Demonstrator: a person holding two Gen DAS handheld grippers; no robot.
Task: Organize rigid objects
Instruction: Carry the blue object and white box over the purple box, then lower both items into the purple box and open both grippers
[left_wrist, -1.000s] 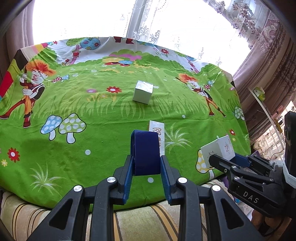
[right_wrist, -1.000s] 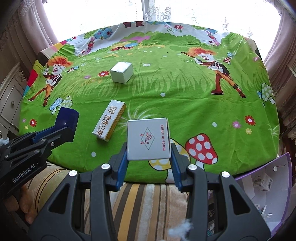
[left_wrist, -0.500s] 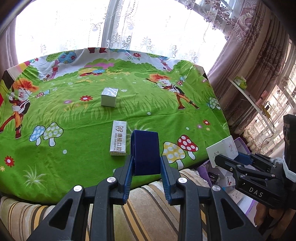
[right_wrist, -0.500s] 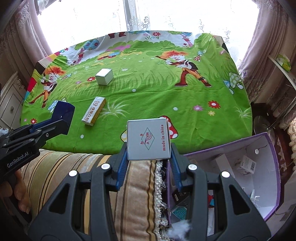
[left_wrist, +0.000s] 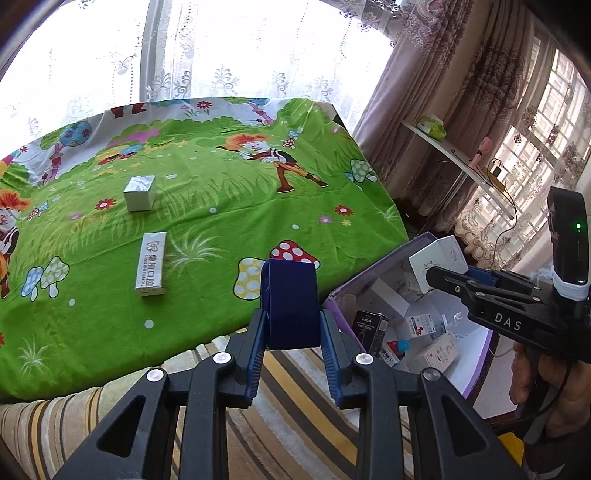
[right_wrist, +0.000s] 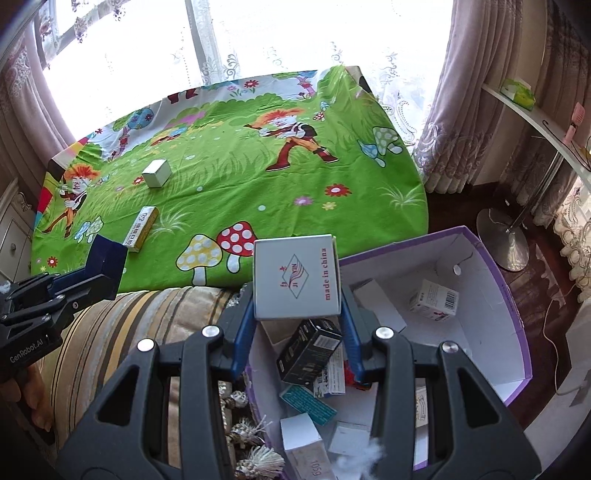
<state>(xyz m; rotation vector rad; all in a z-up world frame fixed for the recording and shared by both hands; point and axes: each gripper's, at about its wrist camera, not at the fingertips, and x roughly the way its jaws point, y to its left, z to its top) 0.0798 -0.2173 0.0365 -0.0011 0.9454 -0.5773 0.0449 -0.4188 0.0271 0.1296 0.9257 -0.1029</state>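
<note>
Over the striped sofa edge, left wrist view: left gripper (left_wrist: 291, 328) clamps a blue box (left_wrist: 290, 301), upright between its jaws, near the green cloth (left_wrist: 221, 229). Purple bin (left_wrist: 476, 376) lies to the right and slightly near of this box; bin's long axis runs near-left to far-right. Right gripper (left_wrist: 430, 271) is seen at right, closed on a white box (left_wrist: 437, 258) that hangs above the bin's far part. Two boxes rest on the cloth: a silver box (left_wrist: 139, 192) far left, and a long box (left_wrist: 150, 264) nearer, its long axis running near to far.

Right wrist view: right gripper (right_wrist: 297, 317) grips the white box (right_wrist: 295, 280) by its two side faces, printed face toward the camera. Bin (right_wrist: 513, 325) sits directly below and to the right, already holding several cartons. White box hangs over the bin's near-left corner, close to the rim. Left gripper (right_wrist: 107, 273) with the blue box (right_wrist: 107, 264) is well left, over the sofa, outside the bin.

Judgement: right hand is the nearer to the bin; its release needs only a small shift rightward, inside the rim. Left must travel right first.
</note>
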